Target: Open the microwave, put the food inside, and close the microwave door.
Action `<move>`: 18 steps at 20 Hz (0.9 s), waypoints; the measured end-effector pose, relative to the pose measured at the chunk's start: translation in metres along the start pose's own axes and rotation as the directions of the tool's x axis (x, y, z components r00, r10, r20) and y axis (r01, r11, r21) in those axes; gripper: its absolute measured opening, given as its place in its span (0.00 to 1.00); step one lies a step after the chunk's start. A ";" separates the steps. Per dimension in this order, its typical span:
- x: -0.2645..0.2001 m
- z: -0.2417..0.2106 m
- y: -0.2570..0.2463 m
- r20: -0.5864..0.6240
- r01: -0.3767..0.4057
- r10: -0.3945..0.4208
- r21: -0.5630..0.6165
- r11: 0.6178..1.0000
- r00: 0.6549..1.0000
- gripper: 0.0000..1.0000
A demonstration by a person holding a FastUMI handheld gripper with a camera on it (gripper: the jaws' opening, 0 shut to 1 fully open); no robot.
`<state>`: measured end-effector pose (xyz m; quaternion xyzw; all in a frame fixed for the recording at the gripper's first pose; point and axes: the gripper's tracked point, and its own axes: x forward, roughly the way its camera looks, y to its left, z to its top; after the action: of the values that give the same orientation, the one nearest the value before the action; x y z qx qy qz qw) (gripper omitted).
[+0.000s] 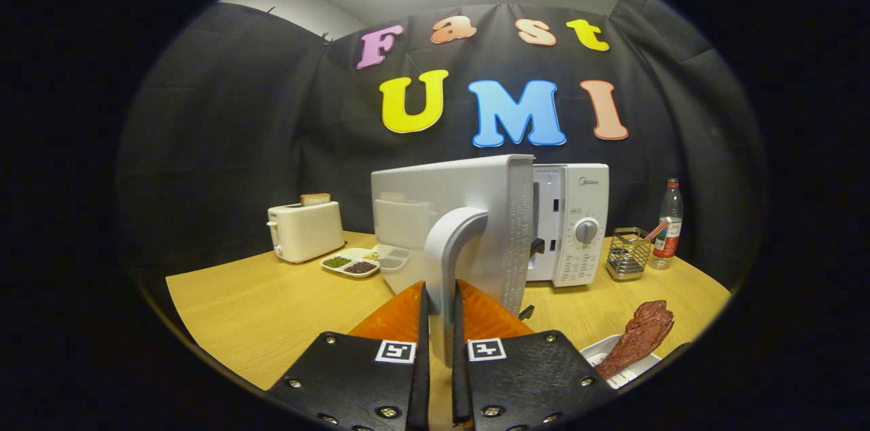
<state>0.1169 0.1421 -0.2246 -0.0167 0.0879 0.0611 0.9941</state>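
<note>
A white microwave (571, 220) stands on the wooden table (258, 308), its door (442, 213) swung open toward me. My gripper (440, 322) is shut on the door's grey curved handle (452, 261), which runs down between the two fingers. The food, dark red slices of meat (639, 339), lies on a white plate (612, 366) to the right of the fingers, near the table's front edge. The microwave's dial (586, 231) and control panel show beyond the door's edge. The cavity is hidden behind the door.
A white toaster (306, 230) with bread in it stands to the left of the microwave. A divided white dish (353, 261) of beans lies beside it. Right of the microwave are a wire basket (629, 253) and a plastic bottle (669, 223).
</note>
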 end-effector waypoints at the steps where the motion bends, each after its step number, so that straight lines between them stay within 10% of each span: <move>1: -0.004 0.000 0.015 0.009 -0.023 0.023 -0.012 1.000 1.000 0.13; 14: -0.025 -0.011 0.139 0.030 -0.031 0.032 -0.034 0.999 0.999 0.13; 18: -0.037 -0.023 0.184 -0.012 -0.157 0.157 -0.001 0.988 0.987 0.13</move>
<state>0.0535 0.3189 -0.2446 -0.0108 0.0948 0.1393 0.9856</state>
